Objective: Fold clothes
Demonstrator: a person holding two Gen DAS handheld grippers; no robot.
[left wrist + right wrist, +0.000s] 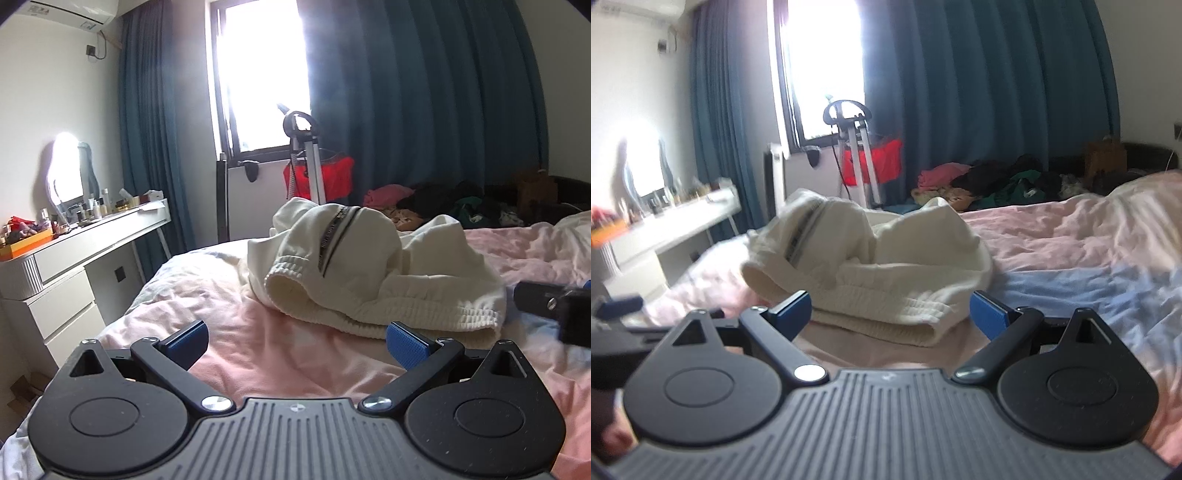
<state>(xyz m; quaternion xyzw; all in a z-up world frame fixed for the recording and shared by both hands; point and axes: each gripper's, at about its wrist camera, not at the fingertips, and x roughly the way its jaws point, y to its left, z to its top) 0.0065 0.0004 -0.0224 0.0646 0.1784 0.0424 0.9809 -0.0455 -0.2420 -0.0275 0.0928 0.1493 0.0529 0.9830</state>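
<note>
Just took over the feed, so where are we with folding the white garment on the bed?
Nothing looks folded yet. The white garment lies in a rumpled heap on the pink bedsheet, its ribbed band toward the cameras. Nothing is in hand: the left gripper and right gripper are both open, just short of the band. Grasping, spreading flat and folding all remain.

blue curtains (424, 110) | white dresser w/ cosmetics (74, 266) | AC unit (70, 11) | red bag (332, 177)

Bed (280, 343), pink cover; crumpled cream garment (369, 266) lying on it.
</note>
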